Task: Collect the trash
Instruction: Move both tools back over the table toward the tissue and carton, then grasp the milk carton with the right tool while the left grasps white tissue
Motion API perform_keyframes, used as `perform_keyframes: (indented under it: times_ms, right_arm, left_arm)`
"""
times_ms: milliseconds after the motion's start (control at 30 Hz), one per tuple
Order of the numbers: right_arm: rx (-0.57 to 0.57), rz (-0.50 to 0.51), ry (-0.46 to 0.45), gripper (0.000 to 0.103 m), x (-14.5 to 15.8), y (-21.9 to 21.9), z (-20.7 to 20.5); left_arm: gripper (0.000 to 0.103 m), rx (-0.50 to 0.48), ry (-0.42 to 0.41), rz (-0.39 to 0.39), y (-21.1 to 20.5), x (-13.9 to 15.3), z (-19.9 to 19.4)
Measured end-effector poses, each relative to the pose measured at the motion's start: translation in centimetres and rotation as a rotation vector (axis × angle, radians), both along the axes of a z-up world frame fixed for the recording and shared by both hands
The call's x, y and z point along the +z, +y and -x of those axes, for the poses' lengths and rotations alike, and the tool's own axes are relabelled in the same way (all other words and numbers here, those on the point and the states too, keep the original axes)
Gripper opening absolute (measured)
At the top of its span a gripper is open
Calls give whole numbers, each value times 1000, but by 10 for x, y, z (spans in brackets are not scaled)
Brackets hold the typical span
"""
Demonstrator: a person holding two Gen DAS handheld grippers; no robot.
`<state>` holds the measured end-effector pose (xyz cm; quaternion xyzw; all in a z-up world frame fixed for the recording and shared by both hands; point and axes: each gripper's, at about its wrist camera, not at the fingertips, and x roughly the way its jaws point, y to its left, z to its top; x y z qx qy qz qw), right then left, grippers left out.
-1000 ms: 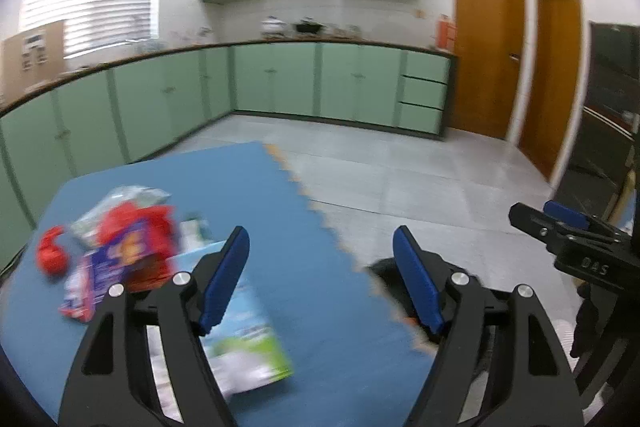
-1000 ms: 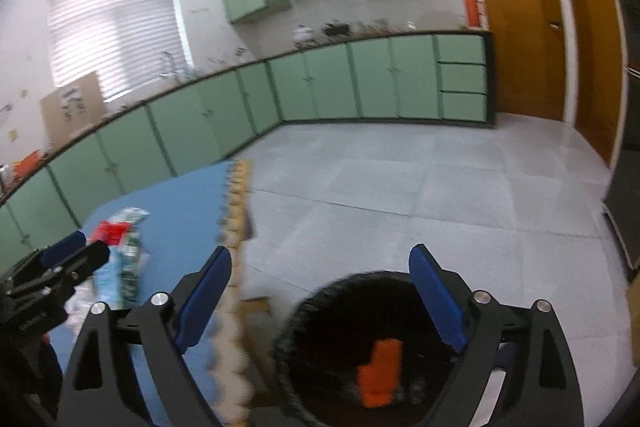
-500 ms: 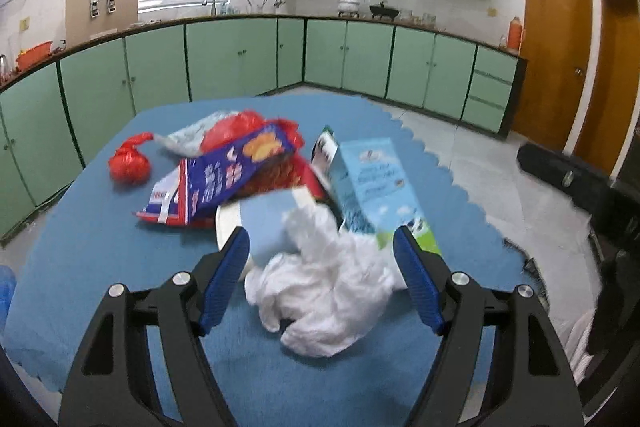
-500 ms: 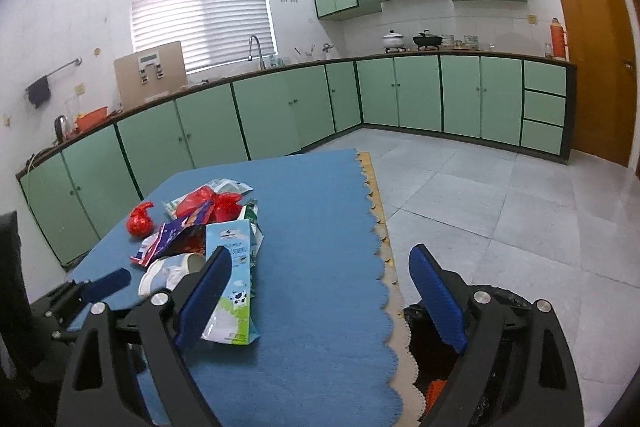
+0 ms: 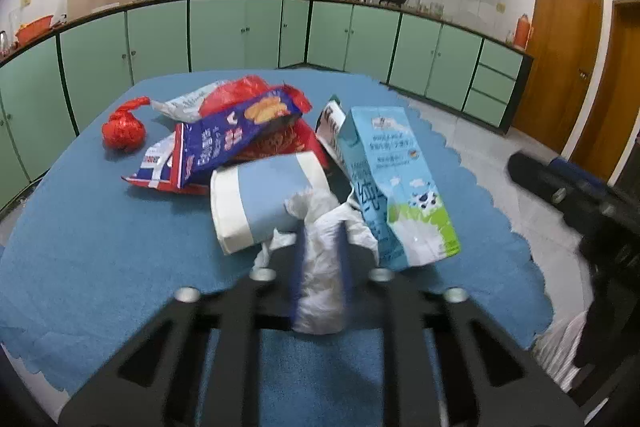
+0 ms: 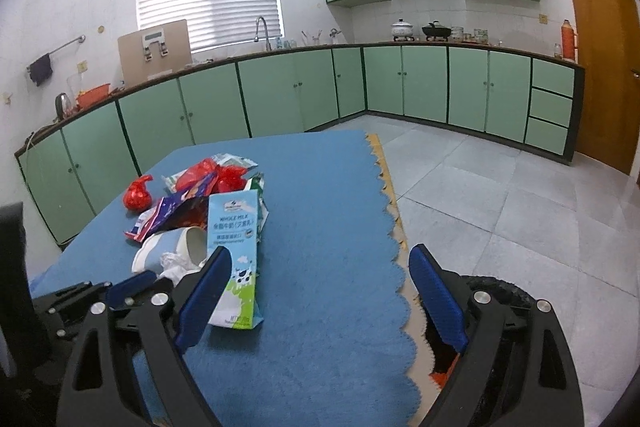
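Observation:
A heap of trash lies on the blue table mat (image 5: 100, 247). It holds a white crumpled wad (image 5: 322, 279), a light-blue paper cup (image 5: 264, 199) on its side, a milk carton (image 5: 392, 179), a blue snack bag (image 5: 224, 143) and a red knotted wrapper (image 5: 122, 131). My left gripper (image 5: 320, 231) is closing, its blurred blue pads pressing both sides of the wad. My right gripper (image 6: 320, 253) stands open over the mat's scalloped edge with nothing between its fingers. The carton (image 6: 234, 227) lies just left of it, near my left gripper (image 6: 132, 283).
A black bin (image 6: 500, 291) stands on the tiled floor at the table's right edge, with something orange (image 6: 444, 375) inside. Green cabinets line the walls and wooden doors are at the far right. The right gripper (image 5: 536, 167) shows at the left view's right side.
My left gripper swung from the bin side to the trash heap, dropped onto the white wad and closed on it. The right gripper swung left from over the bin to the table edge.

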<state>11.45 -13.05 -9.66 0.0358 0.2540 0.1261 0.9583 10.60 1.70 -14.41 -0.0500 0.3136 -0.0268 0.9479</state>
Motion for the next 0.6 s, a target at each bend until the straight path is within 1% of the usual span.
perform_keyframes:
  times_ms: [167, 333, 467, 600]
  right_arm:
    - [38, -26, 6, 89, -5, 11, -2]
    - [76, -28, 6, 89, -10, 28, -6]
    - [90, -8, 8, 88, -18, 44, -12]
    - [81, 0, 3, 88, -23, 52, -18]
  left_arm:
    - [3, 7, -63, 7, 4, 15, 12]
    - [2, 40, -118, 7, 16, 30, 23]
    - [2, 65, -138, 6, 24, 32, 26]
    - [2, 71, -135, 7, 30, 27, 22]
